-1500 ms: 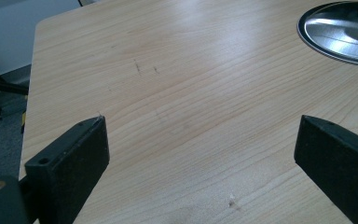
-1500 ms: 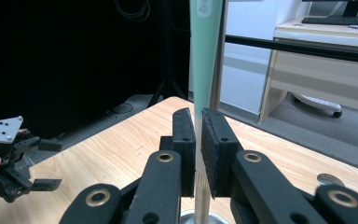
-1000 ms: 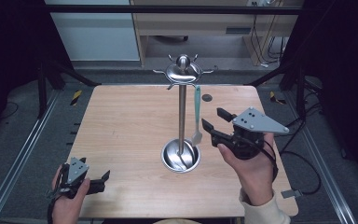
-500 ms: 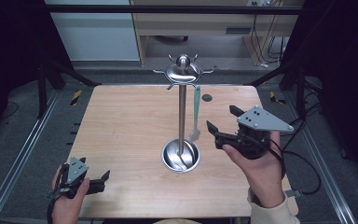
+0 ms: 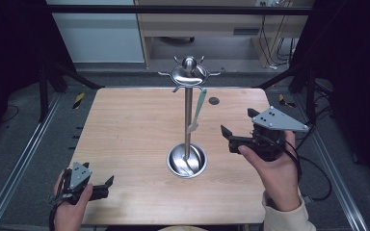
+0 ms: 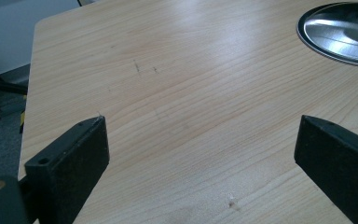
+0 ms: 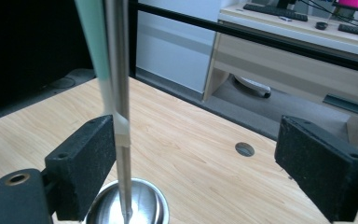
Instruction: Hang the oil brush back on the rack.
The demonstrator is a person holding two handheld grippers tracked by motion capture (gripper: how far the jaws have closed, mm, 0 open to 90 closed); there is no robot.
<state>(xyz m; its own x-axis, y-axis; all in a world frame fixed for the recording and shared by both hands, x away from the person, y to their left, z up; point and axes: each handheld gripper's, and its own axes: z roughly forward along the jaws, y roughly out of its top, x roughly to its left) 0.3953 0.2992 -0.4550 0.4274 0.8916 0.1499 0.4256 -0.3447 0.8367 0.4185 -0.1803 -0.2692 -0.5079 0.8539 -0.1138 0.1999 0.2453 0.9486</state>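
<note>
Both your grippers stand with jaws wide and empty, the right gripper (image 5: 232,136) having just opened them, so a careless pull-back could knock the pale green utensil (image 5: 198,109) off the tall steel hook stand (image 5: 188,115) onto the wooden surface (image 5: 125,134), while the left gripper (image 5: 107,186) idles.

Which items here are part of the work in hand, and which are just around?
In the job: metal stand; green-handled utensil hanging from it; right gripper, open beside it.
Just around: left gripper, table, desk behind.

This looks like a lab or test room. A wooden surface (image 5: 125,125) sits inside a metal frame (image 5: 24,159) on a grey floor. Behind it stands a desk (image 7: 298,51) with keyboards (image 7: 275,11), and cables (image 5: 270,43) hang under it.
</note>
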